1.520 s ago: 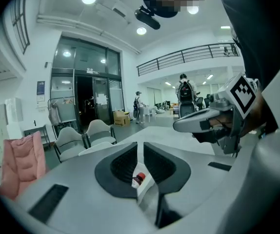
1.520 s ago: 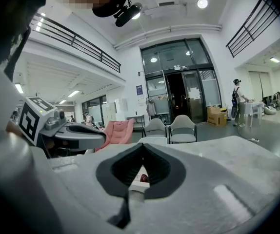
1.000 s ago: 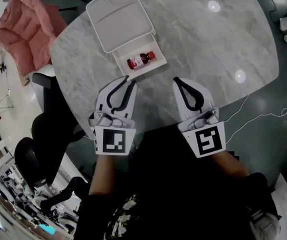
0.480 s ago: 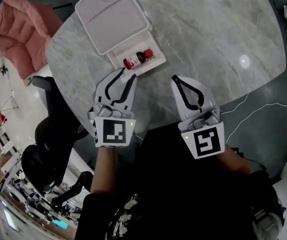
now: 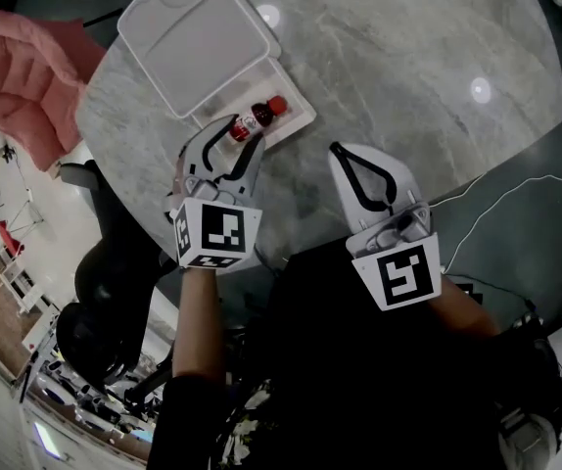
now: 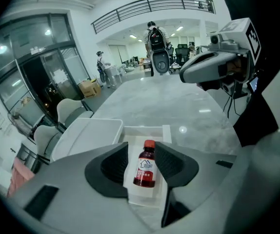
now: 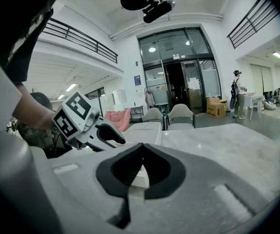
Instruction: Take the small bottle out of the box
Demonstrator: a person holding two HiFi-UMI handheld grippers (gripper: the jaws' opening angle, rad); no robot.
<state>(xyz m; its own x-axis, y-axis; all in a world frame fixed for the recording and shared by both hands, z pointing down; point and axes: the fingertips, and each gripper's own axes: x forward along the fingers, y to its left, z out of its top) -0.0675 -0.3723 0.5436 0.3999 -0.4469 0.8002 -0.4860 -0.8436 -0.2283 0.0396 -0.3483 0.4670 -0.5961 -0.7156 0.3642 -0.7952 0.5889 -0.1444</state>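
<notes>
Left gripper [image 6: 142, 149]: my fingers [image 6: 176, 162], just opened wide, straddle the small bottle [image 6: 145, 167] without gripping it. I should lower, centre on its body and close gently.

Head cam: high, steep top-down on table [image 5: 408, 67]. Left gripper cam: close, looking down along its jaws, small bottle [image 6: 145, 167] between them. Right gripper cam: near-level, box [image 7: 140, 178] just past its jaws. All three share the box.

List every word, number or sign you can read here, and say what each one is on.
No text reads clearly enough to quote.
Small bottle, label: a house logo above print, too small to read.
Left marker cube: black-and-white squares, no letters.
Right marker cube: the same, no letters.
Blue wall sign: too small to read.
</notes>
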